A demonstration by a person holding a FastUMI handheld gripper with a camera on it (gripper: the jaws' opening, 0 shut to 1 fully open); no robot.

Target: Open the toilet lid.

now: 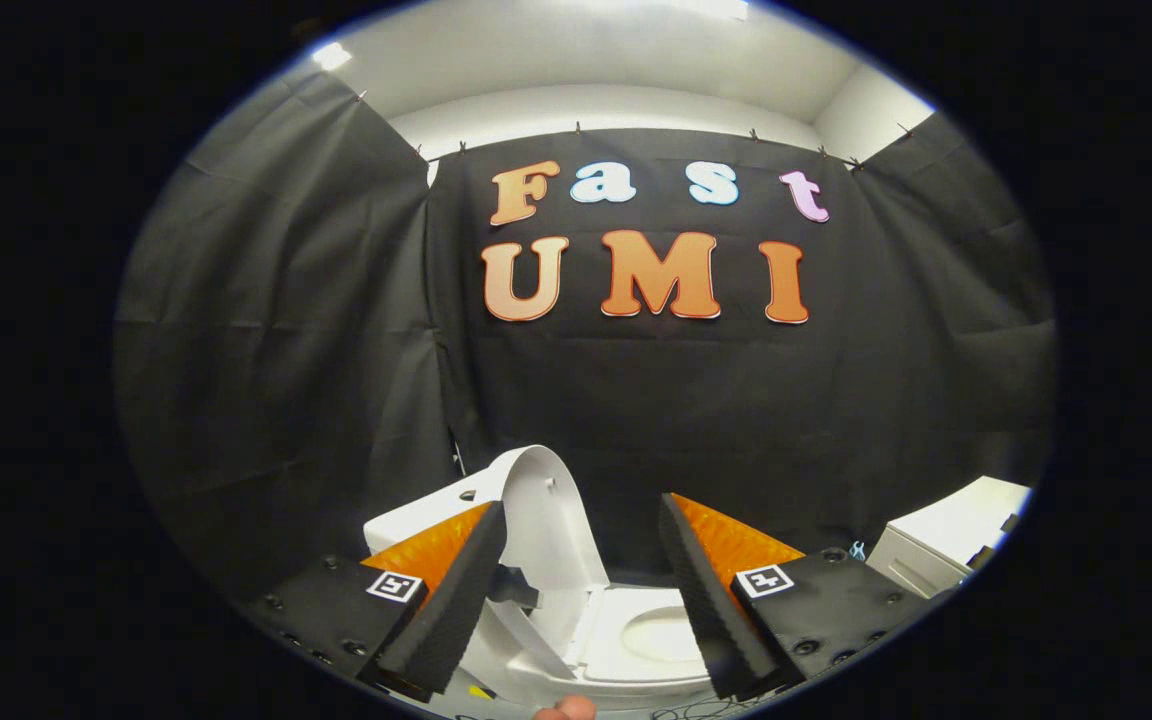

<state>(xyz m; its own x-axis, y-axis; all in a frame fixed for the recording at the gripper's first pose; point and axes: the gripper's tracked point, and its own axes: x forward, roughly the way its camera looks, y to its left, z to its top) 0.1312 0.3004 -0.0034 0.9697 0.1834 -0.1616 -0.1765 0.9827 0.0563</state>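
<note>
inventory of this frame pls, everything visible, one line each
toilet lid: 1, white, raised upright, beyond and between the jaws, nearer the left one
toilet seat: 1, white, down, low between the jaws
toilet bowl opening: 1, white, inside the seat ring, beside the right jaw
toilet tank: 1, white, behind the lid, partly hidden by the left jaw
cabinet: 1, white, beyond the right jaw, against the booth wall
booth wall: 1, black cloth, behind the toilet and around both sides
ceiling: 1, white, above the cloth
fingertip: 1, person's, just under the jaws
gripper: 1, jaws open, gripping nothing, toilet between them
</note>
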